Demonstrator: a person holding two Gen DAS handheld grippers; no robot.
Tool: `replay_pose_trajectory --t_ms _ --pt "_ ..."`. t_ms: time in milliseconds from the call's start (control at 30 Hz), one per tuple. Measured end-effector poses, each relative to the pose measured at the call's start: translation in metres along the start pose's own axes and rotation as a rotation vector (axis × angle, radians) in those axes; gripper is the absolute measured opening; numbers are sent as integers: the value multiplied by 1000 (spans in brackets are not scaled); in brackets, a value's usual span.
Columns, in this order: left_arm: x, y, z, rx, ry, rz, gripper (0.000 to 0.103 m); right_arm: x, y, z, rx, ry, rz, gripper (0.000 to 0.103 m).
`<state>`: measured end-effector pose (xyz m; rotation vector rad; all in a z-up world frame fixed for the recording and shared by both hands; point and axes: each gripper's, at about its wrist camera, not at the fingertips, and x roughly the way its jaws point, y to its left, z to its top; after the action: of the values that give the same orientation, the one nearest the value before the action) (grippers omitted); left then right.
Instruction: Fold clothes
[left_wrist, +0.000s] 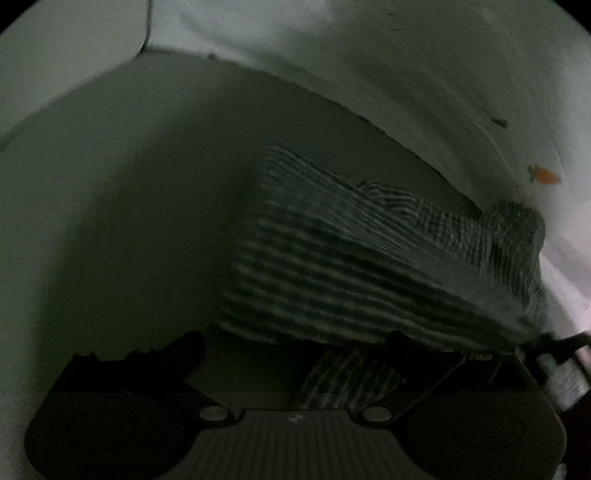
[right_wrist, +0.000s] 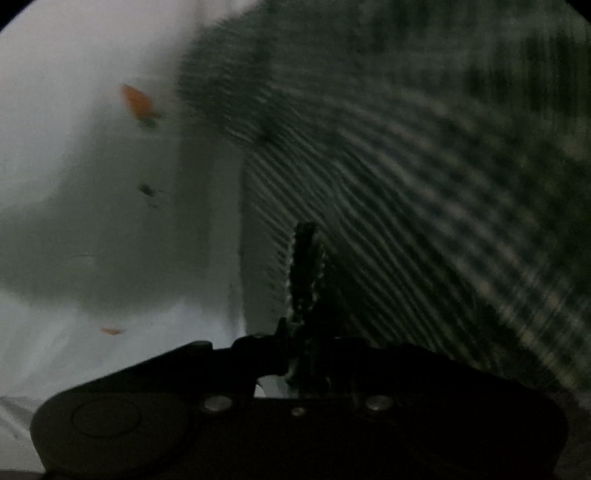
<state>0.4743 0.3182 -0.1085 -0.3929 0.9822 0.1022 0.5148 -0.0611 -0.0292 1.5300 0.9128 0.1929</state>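
Observation:
A dark garment with thin pale stripes (left_wrist: 351, 266) lies folded in layers on a dim grey-green surface (left_wrist: 122, 221). My left gripper (left_wrist: 295, 341) hovers at its near edge with the jaws wide open; a flap of the striped garment lies low between the fingers, untouched by the pads. In the right wrist view the striped garment (right_wrist: 424, 177) fills the right half, blurred. My right gripper (right_wrist: 306, 258) is shut, its fingers pressed together on an edge of the cloth. The garment's right corner (left_wrist: 524, 325) is drawn out toward a dark gripper part at the left wrist view's right edge.
A white sheet (left_wrist: 388, 62) printed with small orange carrot shapes (left_wrist: 546, 175) borders the grey-green surface at the back and right. The same white sheet (right_wrist: 74, 184) and an orange carrot shape (right_wrist: 138, 101) show left of the garment. The light is very low.

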Motion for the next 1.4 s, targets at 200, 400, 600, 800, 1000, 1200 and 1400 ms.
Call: replay_pose_trajectory --t_ms 200,400,600,800,1000,1200,1400 --pt "-28 -35 -31 33 7 -4 103 -67 -6 28 37 -125 82 10" --pt "-50 -79 -98 93 63 -43 101 -156 -27 58 70 -224 100 10" --pt "-54 -107 -154 52 152 22 83 -211 -47 95 59 -246 69 10" --pt "-49 -121 -186 -68 153 122 81 -249 -51 124 19 -195 26 10" --pt "-43 -134 -194 -176 112 237 94 -262 -55 165 -51 -128 -1 10" --pt "-27 -161 -199 -150 136 358 103 -246 -27 199 -221 -79 -19 10" --pt "-21 -165 -198 -157 148 391 103 -232 17 215 -483 -101 -17 8"
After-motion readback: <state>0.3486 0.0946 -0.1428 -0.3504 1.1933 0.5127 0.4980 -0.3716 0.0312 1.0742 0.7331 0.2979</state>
